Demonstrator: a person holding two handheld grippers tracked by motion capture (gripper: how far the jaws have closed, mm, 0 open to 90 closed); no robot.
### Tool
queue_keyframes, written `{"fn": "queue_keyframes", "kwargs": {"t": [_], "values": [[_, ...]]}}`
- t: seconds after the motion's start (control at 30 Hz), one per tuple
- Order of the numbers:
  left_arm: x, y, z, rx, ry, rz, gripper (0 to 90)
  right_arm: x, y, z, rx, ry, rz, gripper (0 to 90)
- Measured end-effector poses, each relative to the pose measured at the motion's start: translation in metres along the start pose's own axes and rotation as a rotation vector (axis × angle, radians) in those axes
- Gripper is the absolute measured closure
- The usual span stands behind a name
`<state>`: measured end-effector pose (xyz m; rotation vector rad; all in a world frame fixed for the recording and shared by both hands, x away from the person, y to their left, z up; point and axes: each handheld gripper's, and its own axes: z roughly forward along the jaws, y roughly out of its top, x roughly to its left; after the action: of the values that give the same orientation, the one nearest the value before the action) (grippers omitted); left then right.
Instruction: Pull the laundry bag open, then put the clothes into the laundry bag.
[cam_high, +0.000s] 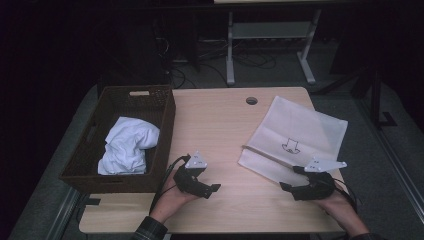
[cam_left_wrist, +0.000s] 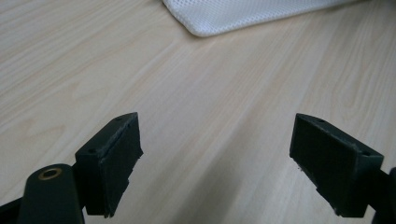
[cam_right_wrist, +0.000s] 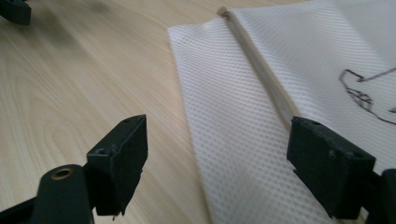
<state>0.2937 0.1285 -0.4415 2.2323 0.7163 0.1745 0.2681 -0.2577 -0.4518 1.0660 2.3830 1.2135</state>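
While both jaw pairs stand wide apart with nothing between them, nearest the person: left gripper (cam_high: 212, 187) over bare table (cam_high: 220, 125), held low and aimed toward the mesh laundry bag (cam_high: 295, 137), presumably on approach to its near corner. Beside it, right gripper (cam_high: 286, 186) hovering at the bag's near edge, jaws straddling the mesh without pressing on it; probably lined up with the zipper (cam_right_wrist: 261, 70) running along the folded hem, as if to catch the opening. Slightly farther: mesh laundry bag lying flat on the right half of the table, zipper side turned toward the hands, small printed mark (cam_high: 291, 146) facing up — laid out so that the mouth can be reached from the front. At left, level with the bag: brown wicker basket (cam_high: 167, 107) at the table's left edge, holding crumpled white garment (cam_high: 127, 145), well apart from the bag; likely kept there as the supply for filling. Farthest: cable hole (cam_high: 251, 100) near the back edge of the table.
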Motion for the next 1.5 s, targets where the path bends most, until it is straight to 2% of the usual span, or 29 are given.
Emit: {"fn": "queue_keyframes", "kwargs": {"t": [0.13,0.27,0.5,0.87,1.2,1.3,1.4,1.5], "values": [[-0.001,-0.003,-0.006,-0.005,0.001,-0.004,16.1,0.007,0.002,0.007,0.013,0.019,-0.022,19.7],[-0.001,-0.005,-0.010,0.007,0.003,-0.002,16.1,0.011,0.003,0.010,0.014,0.044,-0.022,19.3],[0.000,0.001,-0.018,0.028,-0.003,0.010,16.1,0.018,0.005,0.017,0.019,0.082,-0.038,18.0],[0.014,0.012,-0.031,0.024,0.008,0.006,16.1,0.024,0.000,0.019,0.041,0.116,-0.065,16.9],[0.031,0.021,-0.042,-0.007,0.035,0.001,16.1,0.025,-0.001,0.018,0.036,0.114,-0.067,16.5],[0.035,0.024,-0.046,-0.029,0.021,-0.007,16.3,0.025,-0.001,0.018,0.036,0.114,-0.067,15.8],[0.036,0.026,-0.048,-0.021,0.032,0.000,16.3,0.025,-0.001,0.018,0.036,0.113,-0.063,15.0],[0.039,0.027,-0.051,-0.018,0.028,-0.016,16.2,0.026,-0.002,0.019,0.038,0.120,-0.067,13.6]]}}
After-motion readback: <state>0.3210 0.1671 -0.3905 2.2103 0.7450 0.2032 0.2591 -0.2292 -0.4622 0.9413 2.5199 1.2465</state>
